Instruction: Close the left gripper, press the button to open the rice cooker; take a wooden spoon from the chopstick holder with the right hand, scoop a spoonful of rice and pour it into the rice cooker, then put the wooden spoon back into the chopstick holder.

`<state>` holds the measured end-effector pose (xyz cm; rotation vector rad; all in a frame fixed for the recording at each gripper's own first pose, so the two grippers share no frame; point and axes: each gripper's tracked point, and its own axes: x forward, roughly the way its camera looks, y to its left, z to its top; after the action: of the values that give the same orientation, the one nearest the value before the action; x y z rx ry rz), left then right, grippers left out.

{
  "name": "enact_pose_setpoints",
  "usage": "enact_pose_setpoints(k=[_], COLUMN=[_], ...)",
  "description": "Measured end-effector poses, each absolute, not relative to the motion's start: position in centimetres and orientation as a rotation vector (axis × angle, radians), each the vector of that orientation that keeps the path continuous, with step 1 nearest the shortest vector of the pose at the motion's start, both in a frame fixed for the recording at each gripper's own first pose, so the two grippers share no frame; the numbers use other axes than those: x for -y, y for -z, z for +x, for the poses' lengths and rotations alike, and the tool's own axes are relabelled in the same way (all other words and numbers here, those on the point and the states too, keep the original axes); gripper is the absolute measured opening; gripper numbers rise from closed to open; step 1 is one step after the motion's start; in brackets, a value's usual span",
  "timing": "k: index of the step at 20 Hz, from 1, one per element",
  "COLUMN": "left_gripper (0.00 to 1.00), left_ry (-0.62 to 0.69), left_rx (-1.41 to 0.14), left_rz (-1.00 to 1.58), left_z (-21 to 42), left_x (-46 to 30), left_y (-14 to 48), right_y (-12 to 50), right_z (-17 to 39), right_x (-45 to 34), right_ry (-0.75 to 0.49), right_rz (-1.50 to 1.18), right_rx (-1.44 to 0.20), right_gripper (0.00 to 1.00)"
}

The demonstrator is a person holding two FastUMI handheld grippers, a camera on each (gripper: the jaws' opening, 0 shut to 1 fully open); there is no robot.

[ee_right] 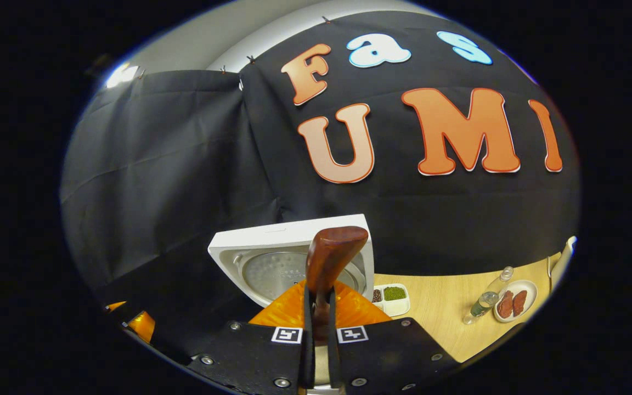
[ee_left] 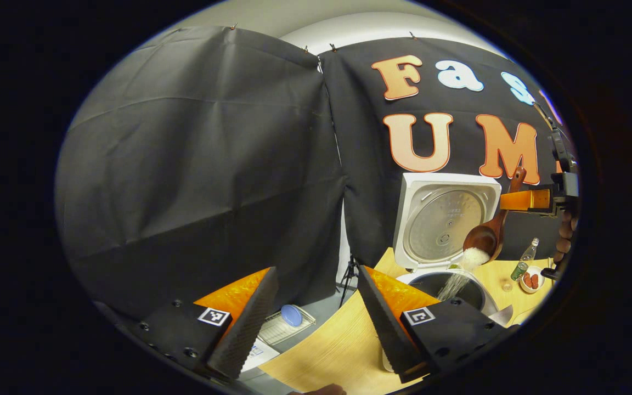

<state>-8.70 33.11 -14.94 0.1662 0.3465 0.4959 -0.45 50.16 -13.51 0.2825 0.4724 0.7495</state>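
The white rice cooker stands with its lid (ee_left: 445, 219) raised and its dark inner pot (ee_left: 472, 291) uncovered. Over the pot the wooden spoon (ee_left: 486, 236) is tipped down, and white rice (ee_left: 461, 274) streams from its bowl into the pot. My right gripper (ee_left: 530, 200) is shut on the spoon's handle, with a hand (ee_left: 565, 236) behind it. In the right gripper view, the handle (ee_right: 332, 255) sticks up between the fingers of the right gripper (ee_right: 320, 299), in front of the lid (ee_right: 272, 263). My left gripper (ee_left: 316, 274) stands open, left of the cooker, holding nothing.
On the wooden table (ee_right: 442, 312) sit a small divided dish (ee_right: 390, 296) of green and dark grains, a clear bottle (ee_right: 483, 302) and a plate (ee_right: 513, 303) with red pieces. A wire basket (ee_left: 286, 323) with a blue lid lies below the table's left edge.
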Motion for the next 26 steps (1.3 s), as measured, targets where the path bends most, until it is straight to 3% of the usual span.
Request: enact_pose_setpoints(k=[15, 26], left_gripper=[0.99, 0.99], left_ry=[-0.517, -0.499], left_rx=[-0.347, -0.332], left_rz=[0.179, 0.192], left_z=[-9.0, -9.3], left_x=[-32.9, -27.5], left_y=[14.9, 13.6], right_y=[10.2, 11.5], right_z=[-2.9, -1.0], right_x=[-51.3, -42.3], right_ry=[-0.860, -0.795], right_rz=[-0.028, 0.266], right_rx=[-0.178, -0.386], right_gripper=[0.09, 0.09])
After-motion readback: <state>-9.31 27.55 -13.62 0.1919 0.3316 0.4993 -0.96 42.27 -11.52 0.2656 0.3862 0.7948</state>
